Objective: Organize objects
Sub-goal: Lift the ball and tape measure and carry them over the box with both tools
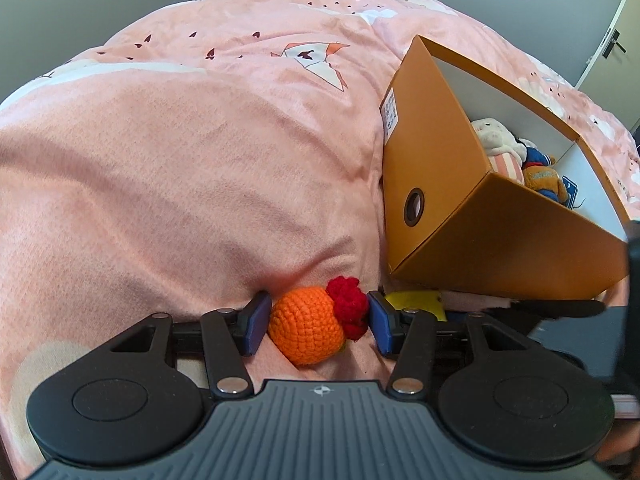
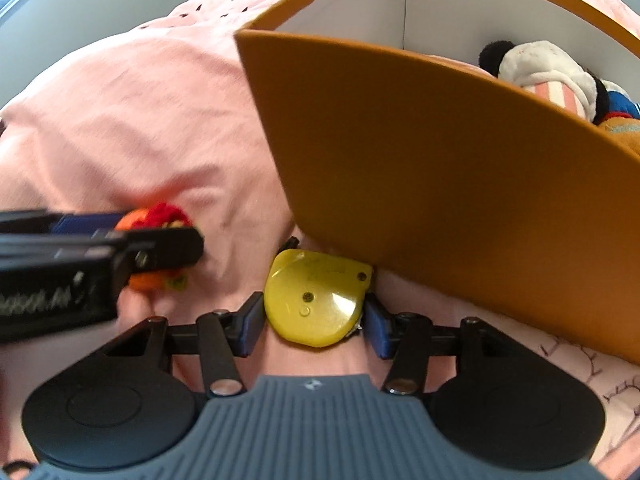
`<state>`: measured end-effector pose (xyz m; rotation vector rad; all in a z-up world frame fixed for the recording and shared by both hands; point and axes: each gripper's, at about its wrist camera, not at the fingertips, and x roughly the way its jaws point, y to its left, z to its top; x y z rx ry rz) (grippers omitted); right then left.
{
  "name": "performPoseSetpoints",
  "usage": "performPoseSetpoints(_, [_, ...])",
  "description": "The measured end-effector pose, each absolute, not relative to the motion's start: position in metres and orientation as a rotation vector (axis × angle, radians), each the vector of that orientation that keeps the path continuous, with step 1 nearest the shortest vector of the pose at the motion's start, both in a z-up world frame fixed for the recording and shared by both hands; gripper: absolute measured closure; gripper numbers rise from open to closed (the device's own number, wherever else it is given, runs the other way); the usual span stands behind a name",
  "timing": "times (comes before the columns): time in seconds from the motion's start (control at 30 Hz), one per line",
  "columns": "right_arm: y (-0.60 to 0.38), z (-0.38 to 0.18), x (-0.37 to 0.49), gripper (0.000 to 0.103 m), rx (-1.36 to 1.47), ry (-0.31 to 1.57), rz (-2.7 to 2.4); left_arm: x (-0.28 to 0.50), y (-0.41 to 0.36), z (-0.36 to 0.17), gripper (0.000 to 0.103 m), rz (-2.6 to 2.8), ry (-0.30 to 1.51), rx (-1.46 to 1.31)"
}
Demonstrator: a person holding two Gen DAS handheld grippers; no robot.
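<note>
The left hand-held gripper (image 1: 318, 322) points down at the bed and has its blue pads pressed on an orange crochet toy (image 1: 308, 330) with a red tuft, which lies on the pink blanket (image 1: 180, 168). Just to its right, the right hand-held gripper (image 2: 314, 320) stands around a flat yellow case (image 2: 316, 300); if its pads really press on it, I cannot tell. Ahead of both, to the right, an orange box (image 1: 480, 236) holds plush toys (image 1: 502, 140).
</note>
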<state>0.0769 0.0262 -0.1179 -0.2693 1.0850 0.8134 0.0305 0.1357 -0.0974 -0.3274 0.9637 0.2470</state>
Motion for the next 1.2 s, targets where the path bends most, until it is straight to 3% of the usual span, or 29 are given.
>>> performPoseSetpoints(0.23, [-0.007,-0.088,0.067,0.049,-0.195,1.11,0.887,0.029,0.13,-0.094,0.044,0.247,0.949,-0.308])
performPoseSetpoints(0.63, [-0.075,-0.003,0.038,0.049,-0.22,0.798,0.954,0.024,0.098,-0.025,0.044,0.105,0.801,-0.268])
performPoseSetpoints(0.93, [-0.106,0.047,0.096,0.049,-0.121,0.652,0.871,0.069,0.072,0.022,0.044,0.0,0.722,-0.179])
performPoseSetpoints(1.2, [-0.104,0.044,0.146,0.049,-0.106,0.669,0.798,0.141,0.041,0.014,0.044,-0.045,0.756,0.007])
